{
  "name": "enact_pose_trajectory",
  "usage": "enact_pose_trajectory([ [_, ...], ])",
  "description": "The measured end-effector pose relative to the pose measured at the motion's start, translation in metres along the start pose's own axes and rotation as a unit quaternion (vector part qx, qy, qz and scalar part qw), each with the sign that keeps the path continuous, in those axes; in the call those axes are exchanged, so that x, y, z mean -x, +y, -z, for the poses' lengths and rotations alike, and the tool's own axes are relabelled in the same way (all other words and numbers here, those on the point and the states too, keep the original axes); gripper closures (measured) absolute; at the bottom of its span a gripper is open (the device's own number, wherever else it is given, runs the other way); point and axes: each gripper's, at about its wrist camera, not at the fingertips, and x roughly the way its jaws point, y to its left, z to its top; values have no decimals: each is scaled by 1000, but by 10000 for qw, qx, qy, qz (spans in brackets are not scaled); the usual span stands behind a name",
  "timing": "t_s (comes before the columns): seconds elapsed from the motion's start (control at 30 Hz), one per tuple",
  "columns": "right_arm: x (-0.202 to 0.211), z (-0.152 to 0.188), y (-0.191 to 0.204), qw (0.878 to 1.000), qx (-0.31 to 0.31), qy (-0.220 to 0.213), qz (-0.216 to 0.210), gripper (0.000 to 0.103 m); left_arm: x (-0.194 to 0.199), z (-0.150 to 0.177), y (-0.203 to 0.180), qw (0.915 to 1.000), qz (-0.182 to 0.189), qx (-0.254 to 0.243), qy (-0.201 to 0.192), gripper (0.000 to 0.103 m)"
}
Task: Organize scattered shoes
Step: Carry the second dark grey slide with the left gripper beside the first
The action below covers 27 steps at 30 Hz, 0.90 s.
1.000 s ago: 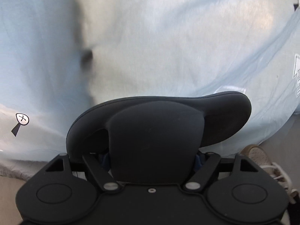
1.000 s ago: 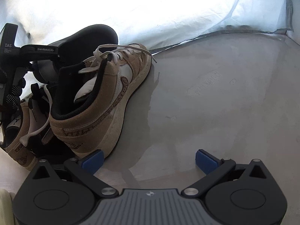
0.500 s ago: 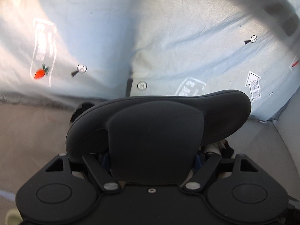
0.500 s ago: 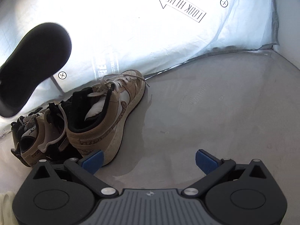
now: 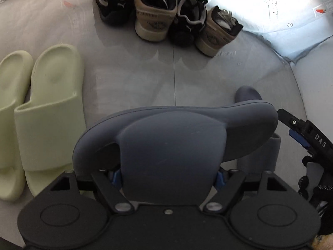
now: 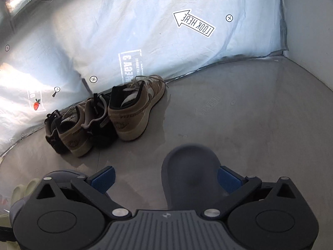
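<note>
My left gripper (image 5: 167,177) is shut on the strap of a dark grey slide (image 5: 177,137) and holds it above the floor. A second dark grey slide (image 5: 248,95) lies on the floor under and right of it. In the right wrist view that slide (image 6: 191,173) lies between the open fingers of my right gripper (image 6: 166,179), nearer the right pad. Tan sneakers (image 5: 153,14) and black sneakers (image 5: 114,6) stand in a row by the sheet. Two pale green slides (image 5: 52,104) lie side by side at the left.
A light blue printed sheet (image 6: 166,31) hangs along the back edge of the grey floor (image 6: 249,114). A white wall (image 6: 312,20) stands at the right. My right gripper's finger shows in the left wrist view (image 5: 299,133).
The left gripper has swung down from facing the sheet to facing the floor, still holding the slide. The right gripper has pulled back from the sneakers and now straddles the second grey slide.
</note>
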Motion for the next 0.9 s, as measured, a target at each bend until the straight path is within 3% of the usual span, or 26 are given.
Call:
enact_pose_trajectory([
  [0.17, 22, 19, 5, 10000, 96, 8, -22, 0, -10, 5, 5, 9992, 118, 325, 191, 24],
  [0.3, 40, 30, 3, 9999, 122, -61, 55, 0, -17, 1, -6, 9996, -167, -48, 217, 24],
  [0.43, 51, 37, -4, 9998, 18, -73, 159, 0, -17, -3, -17, 9957, -326, -754, 438, 25],
  [0.53, 56, 39, -7, 9998, -7, -101, 183, 0, -13, -2, -25, 9877, -443, -1364, 627, 25],
  [0.77, 63, 42, -13, 9995, -47, -148, 267, 0, -9, -6, -29, 9689, -101, -2190, 1147, 28],
  [0.9, 62, 42, -14, 9996, -87, -106, 236, 0, -15, -21, -41, 9576, -238, -2662, 1080, 28],
])
